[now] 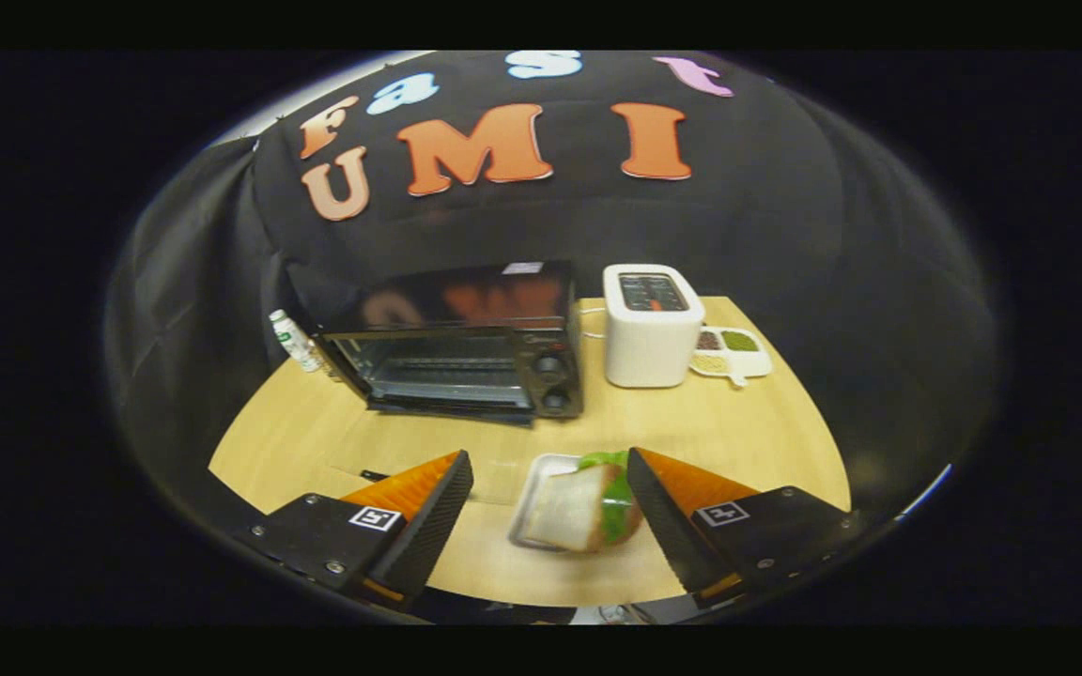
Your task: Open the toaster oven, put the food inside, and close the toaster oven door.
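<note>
- Tongs (548, 512) spread apart, gripping nothing; I hold them wide to straddle the sandwich (586, 507).
- Sandwich sits on its small tray (533, 483), nearer my right finger.
- Toaster oven (466, 352) beyond on the surface (316, 432), door already down, ready for loading.

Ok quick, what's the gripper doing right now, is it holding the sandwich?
Gripper: open, holding nothing; the sandwich sits on its tray between the fingers, nearer one, not squeezed.
</note>
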The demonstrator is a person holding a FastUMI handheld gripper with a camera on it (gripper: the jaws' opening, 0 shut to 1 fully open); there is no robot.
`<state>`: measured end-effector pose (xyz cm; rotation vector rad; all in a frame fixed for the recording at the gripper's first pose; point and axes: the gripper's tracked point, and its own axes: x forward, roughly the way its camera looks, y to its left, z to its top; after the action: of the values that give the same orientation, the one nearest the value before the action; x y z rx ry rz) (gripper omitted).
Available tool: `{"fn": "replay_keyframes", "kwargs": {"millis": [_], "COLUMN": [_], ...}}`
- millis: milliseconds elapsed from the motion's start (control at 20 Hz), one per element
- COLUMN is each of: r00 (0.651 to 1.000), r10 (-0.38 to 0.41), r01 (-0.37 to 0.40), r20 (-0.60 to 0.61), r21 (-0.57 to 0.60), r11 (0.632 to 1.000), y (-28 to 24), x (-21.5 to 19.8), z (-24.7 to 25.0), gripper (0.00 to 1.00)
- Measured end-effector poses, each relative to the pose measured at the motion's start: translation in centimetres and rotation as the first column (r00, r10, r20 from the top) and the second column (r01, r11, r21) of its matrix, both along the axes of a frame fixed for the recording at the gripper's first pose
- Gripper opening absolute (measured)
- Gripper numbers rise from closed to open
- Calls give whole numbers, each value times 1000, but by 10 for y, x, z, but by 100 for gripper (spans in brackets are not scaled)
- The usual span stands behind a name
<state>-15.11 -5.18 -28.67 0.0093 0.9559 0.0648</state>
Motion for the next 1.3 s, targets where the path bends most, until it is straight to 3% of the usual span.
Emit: {"fn": "replay_keyframes", "kwargs": {"millis": [200, 300, 400, 600, 750, 850, 950, 1100, 1300], "r00": [995, 981, 976, 954, 938, 933, 930, 933, 936], "r10": [-57, -69, -64, -42, -45, -57, -61, -53, -89], "r01": [56, 77, 96, 93, 117, 136, 138, 105, 119], "r20": [-78, -182, -208, -298, -345, -355, -364, -356, -340], "r21": [-20, 39, 148, 158, 191, 202, 188, 129, 66], "r11": [998, 996, 984, 983, 975, 970, 973, 986, 991], "y": [-34, -33, -16, -11, -2, 2, 0, -10, -17], "x": [-8, -22, -20, -28, -34, -34, -35, -38, -39], "z": [-41, -65, -75, -114, -125, -123, -121, -115, -99], "gripper": [99, 99, 99, 96, 78, 55, 41, 39, 36]}}
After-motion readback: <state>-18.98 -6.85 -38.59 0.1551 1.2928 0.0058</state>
